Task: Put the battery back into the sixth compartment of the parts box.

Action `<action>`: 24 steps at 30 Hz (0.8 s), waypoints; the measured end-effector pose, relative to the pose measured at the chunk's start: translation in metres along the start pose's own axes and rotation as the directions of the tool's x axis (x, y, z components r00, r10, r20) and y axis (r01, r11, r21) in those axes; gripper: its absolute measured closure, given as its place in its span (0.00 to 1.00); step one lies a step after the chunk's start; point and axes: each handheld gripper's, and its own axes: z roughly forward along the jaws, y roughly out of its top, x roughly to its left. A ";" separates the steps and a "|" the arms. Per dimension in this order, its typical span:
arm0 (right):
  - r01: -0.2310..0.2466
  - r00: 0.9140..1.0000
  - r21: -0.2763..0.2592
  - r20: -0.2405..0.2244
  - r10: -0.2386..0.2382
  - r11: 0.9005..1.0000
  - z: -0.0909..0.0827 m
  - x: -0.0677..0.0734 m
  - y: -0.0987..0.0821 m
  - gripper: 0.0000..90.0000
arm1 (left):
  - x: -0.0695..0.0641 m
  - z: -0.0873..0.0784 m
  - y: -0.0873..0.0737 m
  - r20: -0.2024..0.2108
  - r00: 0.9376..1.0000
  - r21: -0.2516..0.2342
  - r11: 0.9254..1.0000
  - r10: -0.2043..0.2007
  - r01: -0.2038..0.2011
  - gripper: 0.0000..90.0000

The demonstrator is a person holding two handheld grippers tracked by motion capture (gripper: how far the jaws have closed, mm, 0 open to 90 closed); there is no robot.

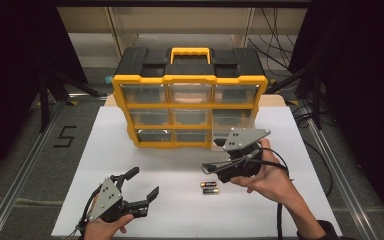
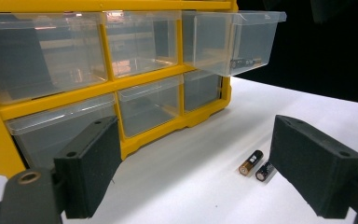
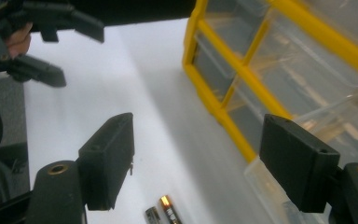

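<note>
Right gripper: jaws wide apart, nothing between them. Two batteries on white counter, just below and ahead of its jaws. Left gripper: jaws wide, empty; batteries off toward its right jaw. Yellow drawer cabinet beyond, one drawer pulled out.

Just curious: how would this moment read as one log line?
left claw: open, empty | right claw: open, empty | two batteries: on table | drawer: pulled out, one battery inside
</note>
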 end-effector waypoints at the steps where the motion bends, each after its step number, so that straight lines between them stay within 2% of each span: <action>1: 0.007 1.000 0.016 -0.009 -0.007 1.000 0.004 0.003 -0.002 0.30 | 0.000 0.000 0.000 0.001 1.000 0.001 1.000 0.000 0.000 0.18; 4: 0.014 1.000 0.032 -0.020 -0.013 0.999 0.007 0.005 -0.005 0.30 | 0.000 0.000 0.000 0.000 1.000 0.001 1.000 0.001 -0.001 0.18; 5: 0.022 0.999 0.057 -0.029 -0.021 0.998 0.012 0.007 -0.008 0.30 | 0.000 0.000 0.000 0.000 1.000 0.000 1.000 0.000 0.000 0.18; 12: 0.028 0.997 0.121 -0.070 -0.019 0.992 0.030 0.012 -0.022 0.31 | 0.000 0.000 0.000 0.000 1.000 0.001 1.000 0.001 -0.001 0.18; 13: 0.031 0.996 0.163 -0.092 -0.016 0.986 0.039 0.013 -0.029 0.31 | 0.000 0.000 0.000 0.000 1.000 0.001 1.000 0.002 -0.002 0.18; 14: 0.031 0.996 0.163 -0.092 -0.016 0.986 0.039 0.013 -0.029 0.31 | 0.000 0.000 0.000 0.000 1.000 0.001 1.000 0.002 -0.002 0.18; 18: 0.041 0.991 0.238 -0.134 -0.009 0.970 0.054 0.013 -0.043 0.33 | 0.000 0.000 0.000 0.000 1.000 -0.001 1.000 -0.001 0.001 0.18; 20: 0.045 0.991 0.245 -0.133 -0.012 0.968 0.055 0.013 -0.045 0.33 | 0.000 0.000 0.000 0.000 1.000 -0.001 1.000 -0.001 0.001 0.18; 23: 0.051 0.990 0.282 -0.142 -0.011 0.958 0.061 0.013 -0.052 0.34 | 0.000 0.000 0.000 0.000 1.000 -0.002 1.000 0.000 0.000 0.18; 24: 0.051 0.990 0.282 -0.142 -0.011 0.958 0.061 0.013 -0.052 0.34 | 0.000 0.000 0.000 0.000 1.000 -0.002 1.000 0.000 0.000 0.18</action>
